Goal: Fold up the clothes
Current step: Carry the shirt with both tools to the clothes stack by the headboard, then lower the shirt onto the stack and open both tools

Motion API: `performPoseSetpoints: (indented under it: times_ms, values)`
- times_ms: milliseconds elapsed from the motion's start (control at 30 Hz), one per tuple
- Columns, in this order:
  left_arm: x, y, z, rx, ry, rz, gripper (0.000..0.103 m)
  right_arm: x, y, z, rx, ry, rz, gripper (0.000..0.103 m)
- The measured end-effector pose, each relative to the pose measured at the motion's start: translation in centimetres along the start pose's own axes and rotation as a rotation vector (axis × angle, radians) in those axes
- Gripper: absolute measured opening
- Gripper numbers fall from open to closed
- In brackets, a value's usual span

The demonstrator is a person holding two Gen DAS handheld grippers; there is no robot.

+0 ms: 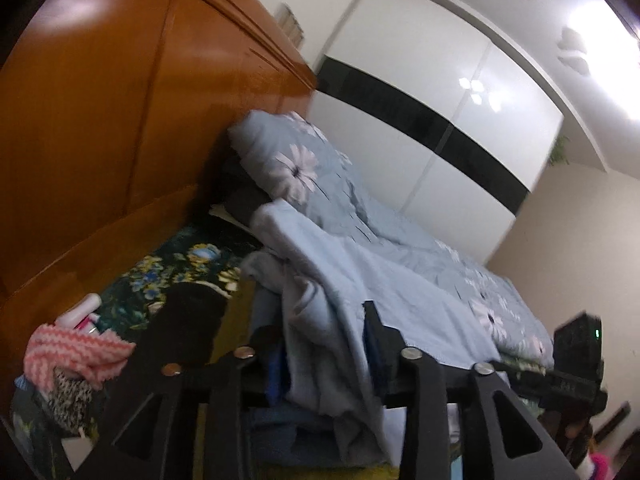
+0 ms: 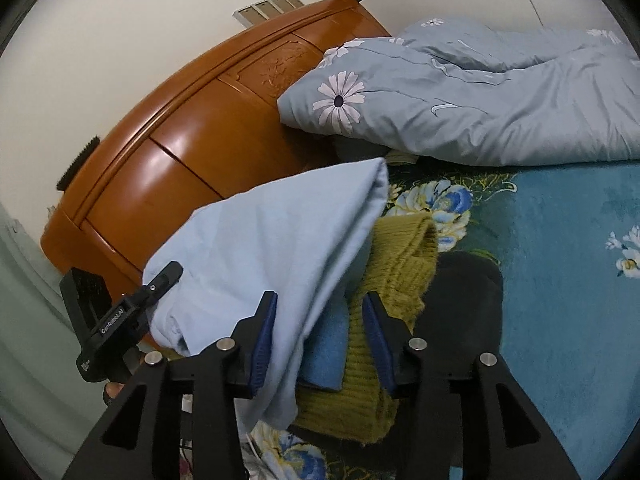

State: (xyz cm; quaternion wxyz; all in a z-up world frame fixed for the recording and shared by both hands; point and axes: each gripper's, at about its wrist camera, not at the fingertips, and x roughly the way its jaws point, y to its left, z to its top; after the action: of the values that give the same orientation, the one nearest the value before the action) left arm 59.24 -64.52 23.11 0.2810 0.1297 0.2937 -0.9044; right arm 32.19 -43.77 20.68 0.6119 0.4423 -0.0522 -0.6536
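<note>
the right gripper (image 2: 320, 336) stands open, the light blue shirt (image 2: 256, 248) draped between its fingers; whether the left gripper (image 1: 320, 340) grips it, i cannot tell.

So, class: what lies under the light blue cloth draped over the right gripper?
Under the light blue cloth show a darker blue folded piece and an olive knitted garment. How far they extend beneath is covered.

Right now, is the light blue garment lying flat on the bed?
No, the light blue garment hangs lifted above the green knit sweater, draped across the right tongs.
</note>
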Motion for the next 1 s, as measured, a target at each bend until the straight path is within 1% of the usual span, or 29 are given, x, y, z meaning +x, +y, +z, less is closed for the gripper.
performPoseSetpoints:
  times_ms: [33,67,133,200,267,300,367,433,533,600,700,800,833,900,967,1000]
  values:
    - [-0.6,-0.1,-0.1,-0.014,-0.023,0.005,0.053,-0.4,0.0,0.0,-0.015,-0.005,-0.001,0.044]
    - [-1.2,-0.2,-0.4,-0.025,-0.04,0.004,0.06,-0.9,0.0,-0.1,-0.029,-0.014,-0.006,0.044]
    - [-2.2,-0.6,-1.2,-0.04,-0.061,0.009,0.062,-2.1,-0.5,-0.6,-0.039,-0.029,-0.011,0.044]
    - [-2.9,-1.5,-2.3,-0.023,-0.072,0.045,0.063,-3.1,-0.7,-1.4,-0.063,-0.045,-0.028,0.044]
    - [-3.6,-2.8,-4.0,0.03,-0.098,0.122,0.065,-4.0,-0.9,-2.4,-0.097,-0.061,-0.054,0.044]
    - [-4.0,-3.4,-5.0,0.059,-0.11,0.155,0.068,-4.4,-1.0,-3.0,-0.115,-0.068,-0.067,0.044]
    - [-4.4,-4.7,-6.9,0.121,-0.105,0.157,0.072,-5.3,-1.1,-4.7,-0.17,-0.079,-0.093,0.046]
    - [-4.7,-6.0,-8.8,0.189,-0.096,0.176,0.075,-5.8,-1.3,-6.4,-0.218,-0.085,-0.126,0.054]
    - [-4.9,-7.6,-10.8,0.251,-0.075,0.203,0.077,-6.2,-1.9,-8.8,-0.282,-0.08,-0.173,0.056]
    - [-5.1,-8.4,-12.2,0.265,-0.073,0.203,0.081,-6.4,-2.3,-10.0,-0.313,-0.068,-0.201,0.056]
    - [-5.4,-9.3,-13.9,0.244,-0.089,0.212,0.081,-6.8,-2.4,-11.1,-0.351,-0.083,-0.246,0.058]
    - [-5.8,-9.9,-15.3,0.206,-0.12,0.235,0.084,-7.5,-2.4,-11.8,-0.367,-0.112,-0.266,0.061]
    - [-5.9,-10.0,-15.8,0.197,-0.13,0.241,0.085,-7.7,-2.4,-12.2,-0.378,-0.111,-0.277,0.066]
    - [-6.1,-10.2,-17.0,0.18,-0.148,0.253,0.09,-8.2,-2.5,-13.0,-0.4,-0.127,-0.295,0.072]
    - [-5.8,-10.4,-17.9,0.173,-0.131,0.268,0.091,-9.1,-2.7,-14.3,-0.417,-0.167,-0.313,0.075]
    - [-5.5,-10.4,-18.3,0.171,-0.119,0.276,0.091,-9.3,-2.9,-14.7,-0.416,-0.175,-0.311,0.081]
